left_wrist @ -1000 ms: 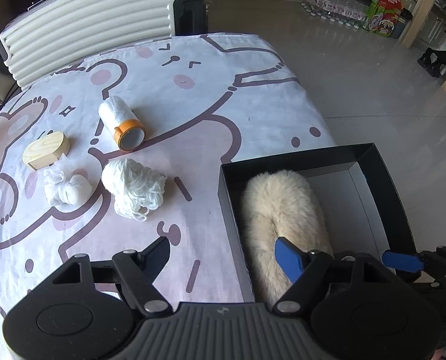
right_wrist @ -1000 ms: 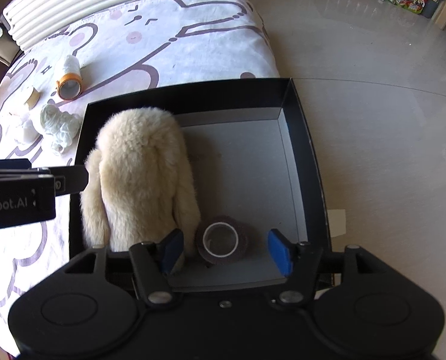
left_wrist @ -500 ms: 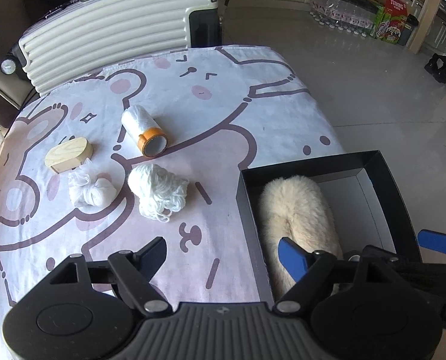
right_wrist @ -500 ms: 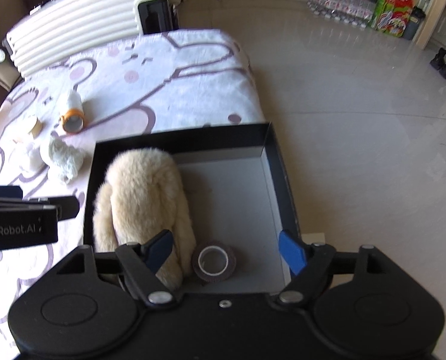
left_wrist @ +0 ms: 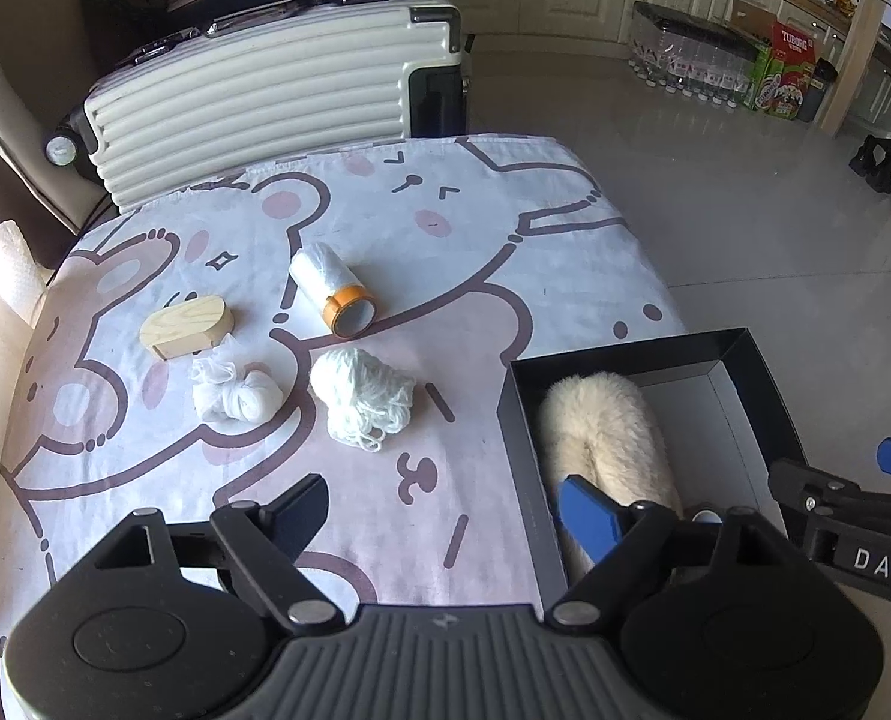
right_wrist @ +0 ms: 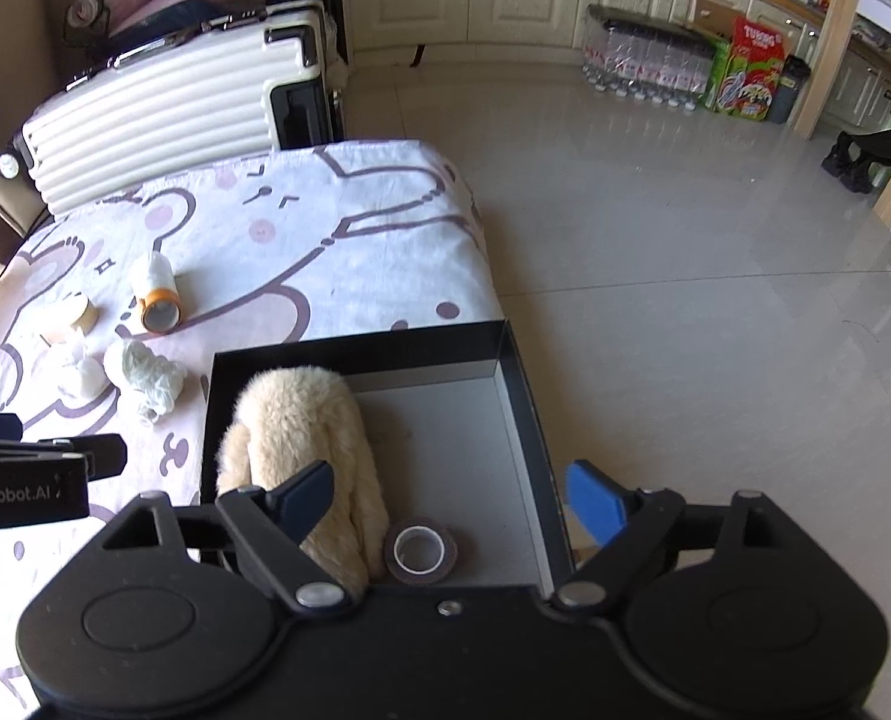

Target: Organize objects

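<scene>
A black box at the table's right edge holds a cream furry toy and a brown tape roll. The box and the toy also show in the left wrist view. On the table lie a white yarn ball, a white cloth bundle, an orange-capped roll and a wooden block. My left gripper is open and empty above the table's front. My right gripper is open and empty above the box's near end.
A cream ribbed suitcase stands behind the table. The bear-print tablecloth covers the table. Tiled floor lies to the right, with bottle packs and boxes by the far cabinets.
Both grippers have pulled back and up from the box, so more of the table and room shows. The tape roll stays in the box. Both grippers stay open.
</scene>
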`<state>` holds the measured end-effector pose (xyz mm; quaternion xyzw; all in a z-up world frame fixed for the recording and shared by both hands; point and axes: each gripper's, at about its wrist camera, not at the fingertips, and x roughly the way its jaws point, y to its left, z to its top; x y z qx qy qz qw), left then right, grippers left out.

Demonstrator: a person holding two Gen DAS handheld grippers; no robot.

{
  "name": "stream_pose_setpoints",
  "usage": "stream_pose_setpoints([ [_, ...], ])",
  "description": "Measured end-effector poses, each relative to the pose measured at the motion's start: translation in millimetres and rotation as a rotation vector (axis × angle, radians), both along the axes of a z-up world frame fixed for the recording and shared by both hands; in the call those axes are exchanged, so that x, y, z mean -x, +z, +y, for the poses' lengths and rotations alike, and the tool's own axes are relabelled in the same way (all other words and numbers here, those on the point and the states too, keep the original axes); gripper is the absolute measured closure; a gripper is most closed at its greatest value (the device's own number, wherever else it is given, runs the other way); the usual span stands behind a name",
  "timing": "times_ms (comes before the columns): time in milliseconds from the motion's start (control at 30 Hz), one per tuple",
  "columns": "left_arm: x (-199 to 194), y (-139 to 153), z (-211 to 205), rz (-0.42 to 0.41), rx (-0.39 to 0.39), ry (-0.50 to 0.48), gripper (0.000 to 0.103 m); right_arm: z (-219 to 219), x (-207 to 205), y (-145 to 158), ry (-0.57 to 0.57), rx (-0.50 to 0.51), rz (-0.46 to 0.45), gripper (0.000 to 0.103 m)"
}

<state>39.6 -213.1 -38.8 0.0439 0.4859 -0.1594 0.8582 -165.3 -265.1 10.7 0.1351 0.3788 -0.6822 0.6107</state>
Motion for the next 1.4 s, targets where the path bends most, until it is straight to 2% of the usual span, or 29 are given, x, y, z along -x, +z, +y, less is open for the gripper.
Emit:
stream_pose_setpoints([
  [233, 10, 10, 10, -0.033, -0.018, 0.013, 0.004, 14, -3, 10, -0.014, 0.049, 0.010, 0.007],
  [400, 15, 15, 19, -0.047, -0.024, 0.030, 0.000, 23, -5, 17, -0.015, 0.075, 0.020, 0.003],
  [800, 21, 20, 34, -0.064, -0.018, 0.043, 0.000, 34, -6, 22, -0.051, 0.111, 0.048, 0.000],
  [967, 21, 19, 37, -0.065, -0.015, 0.051, 0.000, 36, -6, 20, -0.064, 0.129, 0.086, 0.000],
  [1400, 22, 19, 38, -0.081, 0.002, 0.055, 0.000, 40, -1, 22, -0.078, 0.135, 0.078, 0.000],
])
